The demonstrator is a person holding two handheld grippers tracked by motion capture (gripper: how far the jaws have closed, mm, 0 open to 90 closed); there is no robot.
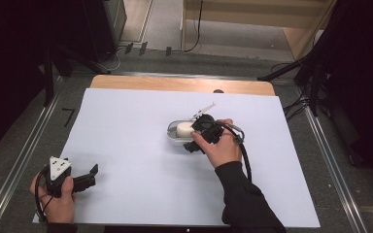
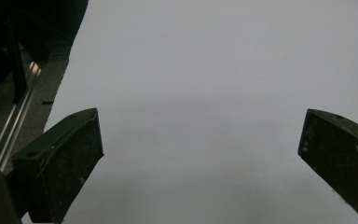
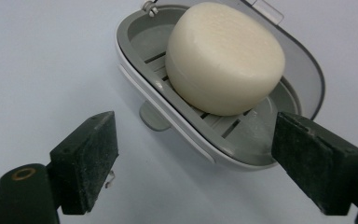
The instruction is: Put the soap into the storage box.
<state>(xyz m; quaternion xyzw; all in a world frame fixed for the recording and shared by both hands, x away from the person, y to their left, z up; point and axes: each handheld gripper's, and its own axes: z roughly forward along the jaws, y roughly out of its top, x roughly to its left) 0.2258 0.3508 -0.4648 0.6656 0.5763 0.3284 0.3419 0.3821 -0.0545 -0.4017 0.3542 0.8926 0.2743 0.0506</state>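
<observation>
Right gripper view: right hand-held gripper (image 3: 193, 163) released, soap (image 3: 224, 56) in dish (image 3: 140, 60); left hand-held gripper (image 2: 200, 154) released

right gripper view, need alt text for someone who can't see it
A round cream soap bar sits in an open grey soap dish with a slatted floor, on a pale surface. The right claw is in the foreground, its two black jaws apart and empty, one on each side of the dish's near rim. The clear lid stands open behind the soap.
</observation>
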